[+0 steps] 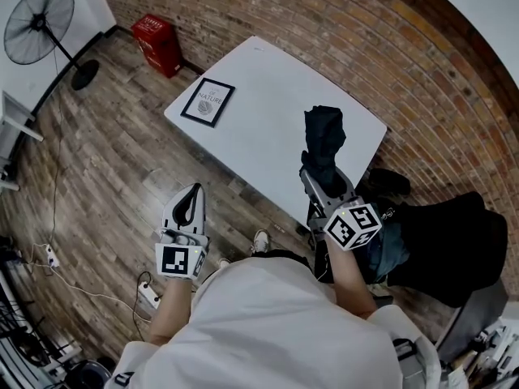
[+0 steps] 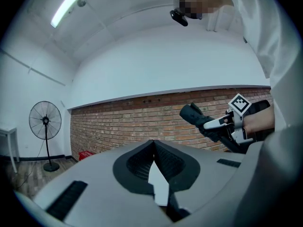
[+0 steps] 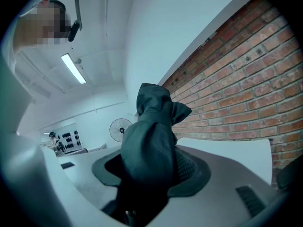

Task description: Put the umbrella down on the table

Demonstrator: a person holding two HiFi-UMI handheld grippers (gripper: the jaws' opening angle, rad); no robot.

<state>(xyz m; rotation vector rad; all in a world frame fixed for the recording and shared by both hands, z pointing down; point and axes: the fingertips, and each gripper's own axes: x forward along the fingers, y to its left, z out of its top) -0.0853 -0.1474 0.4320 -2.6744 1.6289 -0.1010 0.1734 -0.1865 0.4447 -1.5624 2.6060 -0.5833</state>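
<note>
Nearest to you, your left hand-held gripper sits out in front of your white shirt, over the wooden floor and short of the near edge of the surface. Its jaws are pinched together at the tips with nothing in them. You can only see a sliver of white through the gap lower down in the left gripper view.

Over on your other side, the right hand-held gripper is clamped on the umbrella. It's a dark, folded-up one, and the bunched fabric fills the space between the jaws in the right gripper view. The gripper has it by the lower part, and the rest sticks out past the tips. It's not lying down: the left gripper view shows it held up in the air against the brick wall. From the head view it lines up over the near right part of the white surface.

Further along the surface, towards the far left corner, a black-framed card lies flat, well apart from the umbrella.

Beyond that, a red box stands on the floor against the brick wall, and a black pedestal fan is off in the far left corner.
</note>
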